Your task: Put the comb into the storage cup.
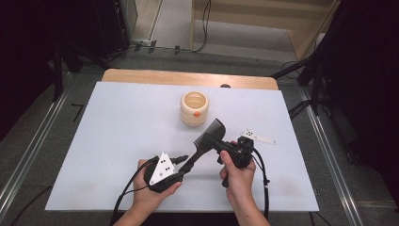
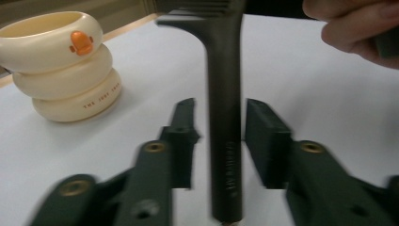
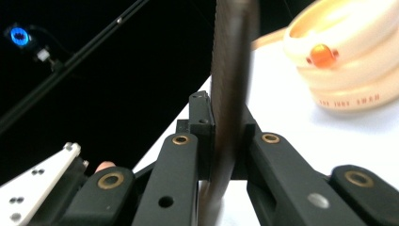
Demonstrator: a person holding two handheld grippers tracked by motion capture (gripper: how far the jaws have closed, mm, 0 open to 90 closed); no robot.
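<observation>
My comb (image 1: 207, 137) is plain black, as are both my claws, left (image 2: 217, 129) and right (image 3: 225, 141), with brass-coloured rivets. The ringed cup (image 1: 194, 108) is cream with an orange duck bill and small brown lettering. My worktop (image 1: 117, 132) is white, edged in light wood.

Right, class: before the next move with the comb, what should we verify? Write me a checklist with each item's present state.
1. Right gripper closed firmly on the comb: ok, its fingers press the toothed end.
2. Left gripper released: ok, there is a gap on each side of the handle.
3. Comb lifted off the table: cannot tell.
4. Cup upright with its mouth unobstructed: ok.
5. Stretch between comb and cup free of other things: ok.
</observation>
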